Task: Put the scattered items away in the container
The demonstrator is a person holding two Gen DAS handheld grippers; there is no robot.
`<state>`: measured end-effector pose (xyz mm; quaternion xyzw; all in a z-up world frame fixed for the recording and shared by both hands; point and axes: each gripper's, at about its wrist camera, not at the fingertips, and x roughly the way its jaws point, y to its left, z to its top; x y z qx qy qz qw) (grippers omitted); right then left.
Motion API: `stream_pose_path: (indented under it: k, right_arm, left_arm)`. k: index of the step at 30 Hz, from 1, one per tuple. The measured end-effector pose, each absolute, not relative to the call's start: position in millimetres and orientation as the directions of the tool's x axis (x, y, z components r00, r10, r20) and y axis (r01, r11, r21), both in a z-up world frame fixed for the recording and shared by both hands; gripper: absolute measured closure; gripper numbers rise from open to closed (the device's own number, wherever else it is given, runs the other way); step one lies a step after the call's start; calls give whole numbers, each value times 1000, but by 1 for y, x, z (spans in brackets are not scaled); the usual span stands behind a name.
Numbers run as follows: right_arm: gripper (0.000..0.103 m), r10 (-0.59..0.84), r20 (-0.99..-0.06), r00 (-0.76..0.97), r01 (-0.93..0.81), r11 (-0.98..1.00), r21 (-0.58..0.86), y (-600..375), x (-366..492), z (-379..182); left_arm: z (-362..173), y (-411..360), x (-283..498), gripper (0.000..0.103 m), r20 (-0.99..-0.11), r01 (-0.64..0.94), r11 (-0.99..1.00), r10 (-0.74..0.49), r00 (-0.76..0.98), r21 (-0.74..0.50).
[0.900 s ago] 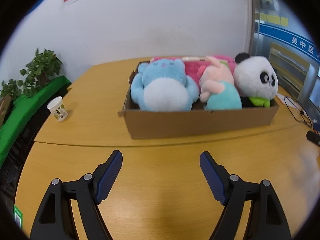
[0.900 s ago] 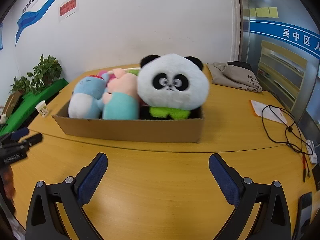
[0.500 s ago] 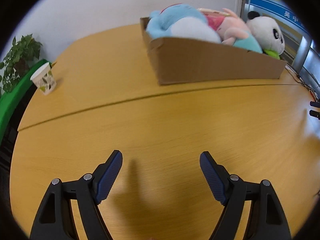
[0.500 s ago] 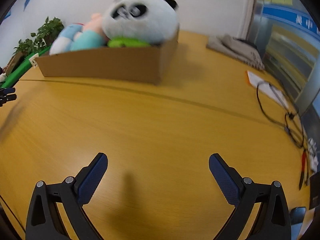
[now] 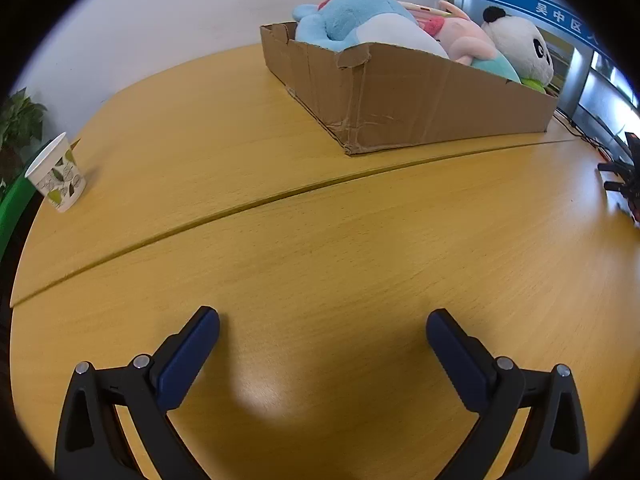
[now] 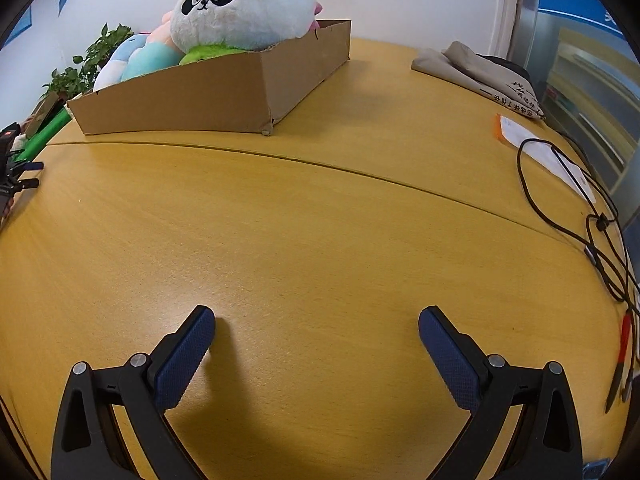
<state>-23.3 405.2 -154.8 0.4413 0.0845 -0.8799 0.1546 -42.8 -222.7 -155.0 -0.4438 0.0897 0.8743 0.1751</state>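
Observation:
A shallow cardboard box (image 5: pixel 420 100) (image 6: pixel 200 98) stands on the far half of the wooden table. It holds a blue plush (image 5: pixel 360 24), a pink and teal plush (image 5: pixel 468 40) and a panda plush (image 5: pixel 520 48) (image 6: pixel 244 4). My left gripper (image 5: pixel 322 326) is open and empty, low over the near table, left of the box. My right gripper (image 6: pixel 316 322) is open and empty, low over the near table, right of the box. Each gripper shows at the other view's edge.
A paper cup (image 5: pixel 56 178) stands near the table's left edge, by green plants (image 6: pixel 88 64). On the right lie a folded grey bag (image 6: pixel 480 72), a paper sheet (image 6: pixel 540 152), a black cable (image 6: pixel 600 240) and pens (image 6: pixel 622 356). A seam (image 5: pixel 280 196) crosses the table.
Both grippers have dropped lower and closer to the table, and swung apart to the box's two ends. The jaws have stayed open and empty.

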Motion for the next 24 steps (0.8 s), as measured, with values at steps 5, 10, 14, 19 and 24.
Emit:
stream_pose_path:
  k: [5,10,14,19,24]
  right_arm:
    - [0,-237,-803,-546,416,-909,-15,408,-27,-154]
    - [0,-286,-803,-524,494,-870,-13,417,-32,-156]
    - [0,-317,-803,-505,545,-838,-11,423,-37,-156]
    - [0,-368,-803,-468,629,-778,-10,433,-46,-155]
    - [0,-374,-803,-464,642,-766,-14,434,-46,-156]
  left_arm:
    - [-157,-229,-53,0,-808,-457,-889,269,-524,0]
    - [-156,-235,-53,0,-809,-527,-850,311,-499,-2]
    - [-154,-242,-53,0,-810,-570,-821,337,-480,-3]
    - [-154,-259,-58,0,-810,-516,-857,305,-500,-4]
    - [-153,-275,-61,0,-811,-459,-888,270,-520,-1]
